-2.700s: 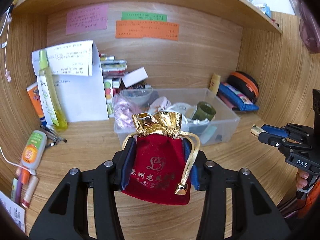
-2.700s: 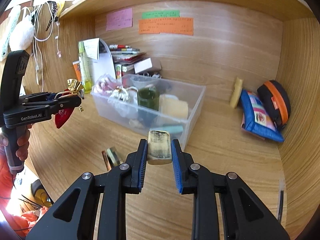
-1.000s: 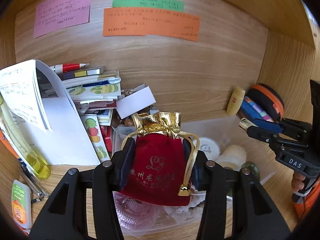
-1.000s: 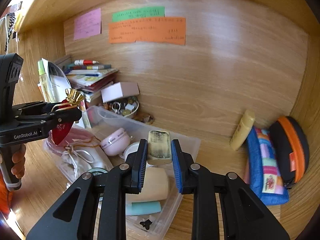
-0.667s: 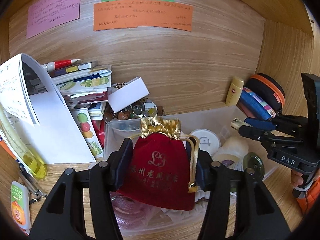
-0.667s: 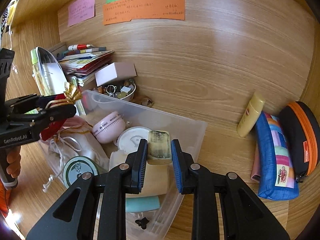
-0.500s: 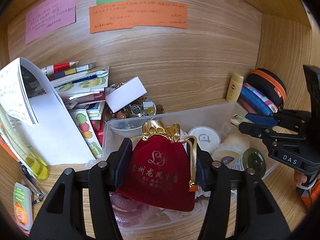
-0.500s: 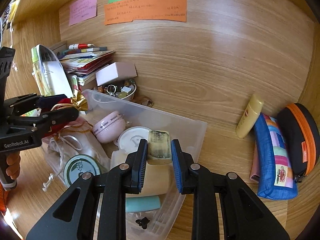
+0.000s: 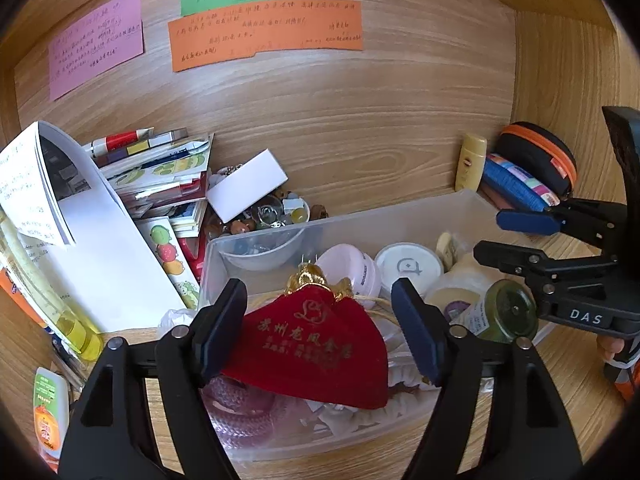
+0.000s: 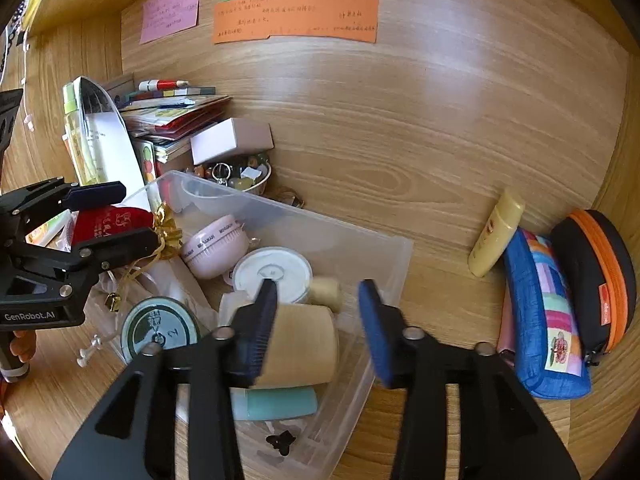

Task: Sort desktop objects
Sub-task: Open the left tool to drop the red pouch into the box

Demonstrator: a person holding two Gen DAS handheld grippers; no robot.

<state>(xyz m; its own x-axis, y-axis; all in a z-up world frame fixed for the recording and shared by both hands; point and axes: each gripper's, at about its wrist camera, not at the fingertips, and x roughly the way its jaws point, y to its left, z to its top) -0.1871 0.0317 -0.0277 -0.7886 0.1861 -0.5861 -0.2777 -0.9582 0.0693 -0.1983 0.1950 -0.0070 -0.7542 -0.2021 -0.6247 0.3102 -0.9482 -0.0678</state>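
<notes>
A clear plastic bin (image 9: 360, 222) (image 10: 384, 248) stands on the wooden desk and holds several small items. My left gripper (image 9: 320, 320) is open over the bin's left end. A red velvet pouch (image 9: 316, 344) with a gold top lies between its jaws on the bin's contents; it also shows in the right wrist view (image 10: 108, 220). My right gripper (image 10: 316, 320) is open and empty over the bin's right part. A small pale yellowish block (image 10: 326, 289) lies in the bin between its jaws, next to a white round lid (image 10: 276, 270).
Books and papers (image 9: 152, 176) and a bowl of trinkets (image 9: 276, 212) stand left of and behind the bin. A yellow tube (image 10: 496, 232), a blue patchwork case (image 10: 548, 312) and a black-and-orange case (image 10: 596, 272) lie at the right wall. Coloured notes (image 9: 264, 28) hang on the back wall.
Both grippers have opened. The red pouch has dropped from my left gripper into the bin. The pale block has left my right gripper and lies in the bin.
</notes>
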